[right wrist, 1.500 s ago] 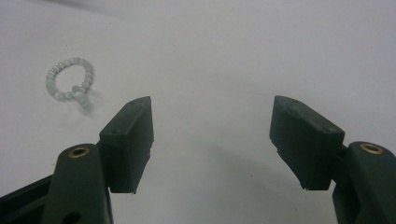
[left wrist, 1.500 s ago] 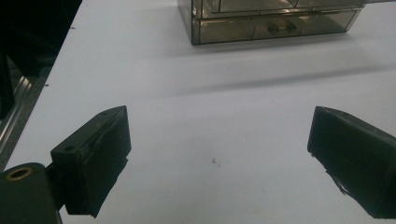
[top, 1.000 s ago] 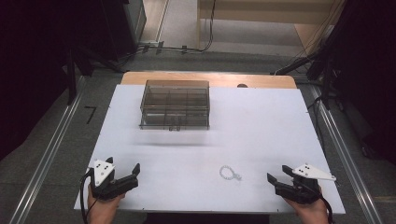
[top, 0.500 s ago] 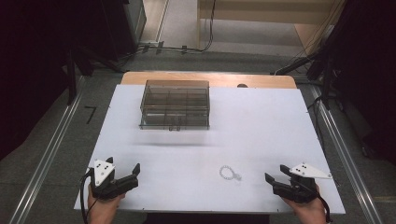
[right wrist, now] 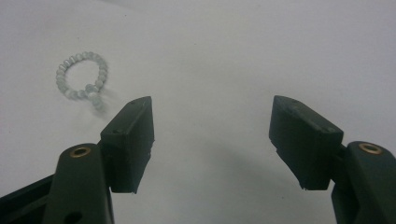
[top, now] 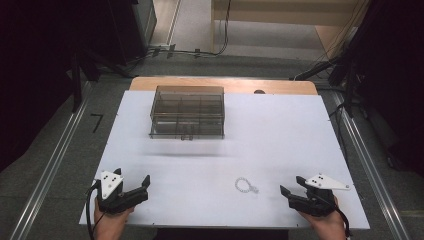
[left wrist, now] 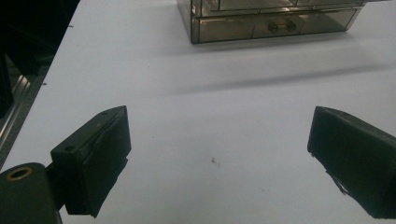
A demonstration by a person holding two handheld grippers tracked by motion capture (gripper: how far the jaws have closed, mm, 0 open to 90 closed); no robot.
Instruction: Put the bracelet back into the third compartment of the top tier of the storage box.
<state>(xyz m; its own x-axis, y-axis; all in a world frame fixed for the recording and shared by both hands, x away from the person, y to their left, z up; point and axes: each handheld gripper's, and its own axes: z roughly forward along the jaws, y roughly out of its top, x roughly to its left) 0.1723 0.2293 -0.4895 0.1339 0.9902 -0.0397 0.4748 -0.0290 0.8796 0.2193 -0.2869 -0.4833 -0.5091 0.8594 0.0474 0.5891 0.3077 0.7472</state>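
Two grippers rest at the near edge of the white table (top: 280, 130), jaws spread and empty. A small loop bracelet of pale beads (top: 246, 185) lies near-centre, just left of the right gripper (top: 295, 194) and well apart from the left gripper (top: 140, 187). A smoky clear plastic drawer box (top: 187, 111) stands far.

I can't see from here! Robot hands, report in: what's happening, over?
Left gripper open, holding nothing. Right gripper open, near the bead bracelet, not touching it. Drawer box shut at the table's far side. Nothing in between.
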